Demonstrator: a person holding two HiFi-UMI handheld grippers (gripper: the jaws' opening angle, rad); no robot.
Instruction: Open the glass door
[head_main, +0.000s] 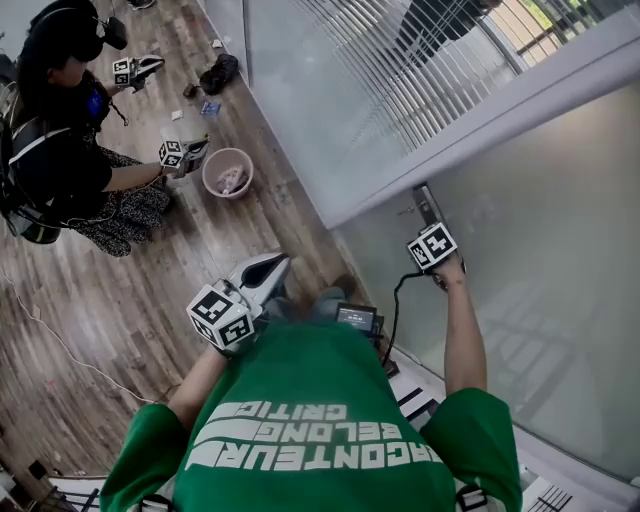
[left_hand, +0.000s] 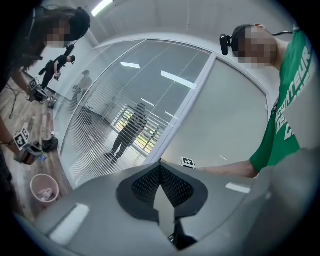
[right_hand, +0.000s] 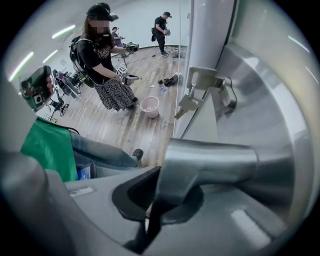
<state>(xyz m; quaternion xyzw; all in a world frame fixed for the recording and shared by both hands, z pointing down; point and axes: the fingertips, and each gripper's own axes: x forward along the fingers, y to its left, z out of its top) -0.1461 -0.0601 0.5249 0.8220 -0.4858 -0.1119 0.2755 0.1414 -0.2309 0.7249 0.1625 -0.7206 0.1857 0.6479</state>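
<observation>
The frosted glass door (head_main: 560, 250) fills the right of the head view, with its metal handle plate (head_main: 425, 203) by the frame. My right gripper (head_main: 436, 262) points down at that handle. In the right gripper view the right gripper (right_hand: 160, 195) is shut on the silver lever handle (right_hand: 215, 160), which runs across between the dark pads. My left gripper (head_main: 262, 272) hangs in front of my chest, away from the door. In the left gripper view the left gripper (left_hand: 160, 172) faces the door (left_hand: 220, 125), shut, with nothing between its pads.
A lock with keys (right_hand: 189, 102) sits above the lever. A glass partition with blinds (head_main: 350, 70) adjoins the door. Another person (head_main: 70, 150) holding grippers stands at the left on the wooden floor (head_main: 150, 300), near a pink bin (head_main: 227, 172). A small screen (head_main: 357, 317) hangs at my waist.
</observation>
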